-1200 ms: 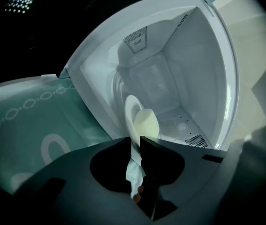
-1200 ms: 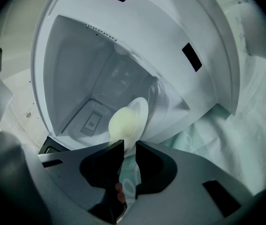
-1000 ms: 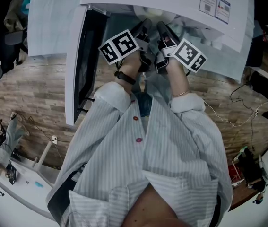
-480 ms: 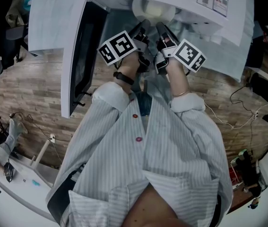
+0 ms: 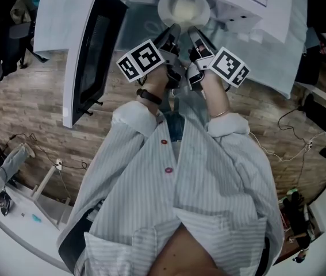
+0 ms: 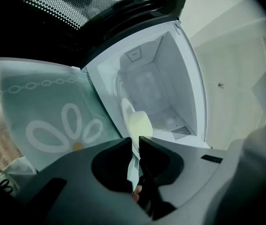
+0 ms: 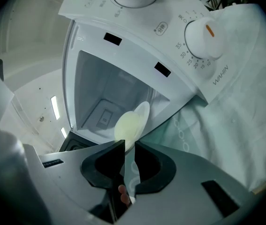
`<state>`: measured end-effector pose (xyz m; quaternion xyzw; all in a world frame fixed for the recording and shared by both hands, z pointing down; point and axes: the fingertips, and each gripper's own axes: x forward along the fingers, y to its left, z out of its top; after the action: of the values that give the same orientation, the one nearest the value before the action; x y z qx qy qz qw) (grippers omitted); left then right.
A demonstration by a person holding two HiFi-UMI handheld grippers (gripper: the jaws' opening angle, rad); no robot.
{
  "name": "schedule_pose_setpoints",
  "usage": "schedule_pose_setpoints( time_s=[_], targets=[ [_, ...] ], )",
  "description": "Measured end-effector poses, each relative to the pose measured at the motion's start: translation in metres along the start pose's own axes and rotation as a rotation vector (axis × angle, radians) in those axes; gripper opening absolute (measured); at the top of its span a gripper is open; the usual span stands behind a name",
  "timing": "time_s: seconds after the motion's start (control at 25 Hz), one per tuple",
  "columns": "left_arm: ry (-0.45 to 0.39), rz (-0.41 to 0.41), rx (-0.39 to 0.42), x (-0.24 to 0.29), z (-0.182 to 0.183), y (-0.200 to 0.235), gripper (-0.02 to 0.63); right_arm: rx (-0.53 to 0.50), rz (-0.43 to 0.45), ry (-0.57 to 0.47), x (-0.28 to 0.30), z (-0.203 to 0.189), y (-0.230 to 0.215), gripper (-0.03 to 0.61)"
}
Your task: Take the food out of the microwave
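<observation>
A white plate (image 5: 168,11) with a pale yellow round piece of food (image 5: 184,7) is held at the mouth of the white microwave (image 5: 277,22). My left gripper (image 5: 173,30) is shut on the plate's rim (image 6: 127,112) from the left, with the food (image 6: 139,123) just past its jaws. On the opposite rim (image 7: 143,112), from the right, my right gripper (image 5: 193,32) is shut too, and the food (image 7: 126,127) lies beside its jaws. In the gripper views the plate shows edge-on before the bare oven cavity (image 6: 157,90).
The microwave door (image 5: 87,59) stands swung open at the left, dark with a mesh window (image 6: 72,3). The oven sits on a pale cloth with a flower print (image 6: 57,123). A timer dial (image 7: 203,36) is on its front panel. Cables lie on the wooden floor (image 5: 30,96).
Both grippers have drawn back toward me with the plate. The plate has come out from under the microwave's top, and its food now shows in the head view.
</observation>
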<state>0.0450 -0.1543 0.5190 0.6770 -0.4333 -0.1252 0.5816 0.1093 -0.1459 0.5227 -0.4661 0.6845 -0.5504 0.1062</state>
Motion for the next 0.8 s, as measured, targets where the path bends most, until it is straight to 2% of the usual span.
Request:
schedule_pose_setpoints(
  time_s=[0.36,0.8],
  targets=[
    [-0.066,-0.009,0.023,-0.025,-0.029,-0.021,0.054,-0.05,0.053,0.028,-0.039,-0.005,0.007,0.084],
    [-0.109,-0.046,0.012,-0.066,-0.051,-0.061,0.054,-0.088,0.121,0.032,-0.09,-0.01,0.038,0.086]
  ],
)
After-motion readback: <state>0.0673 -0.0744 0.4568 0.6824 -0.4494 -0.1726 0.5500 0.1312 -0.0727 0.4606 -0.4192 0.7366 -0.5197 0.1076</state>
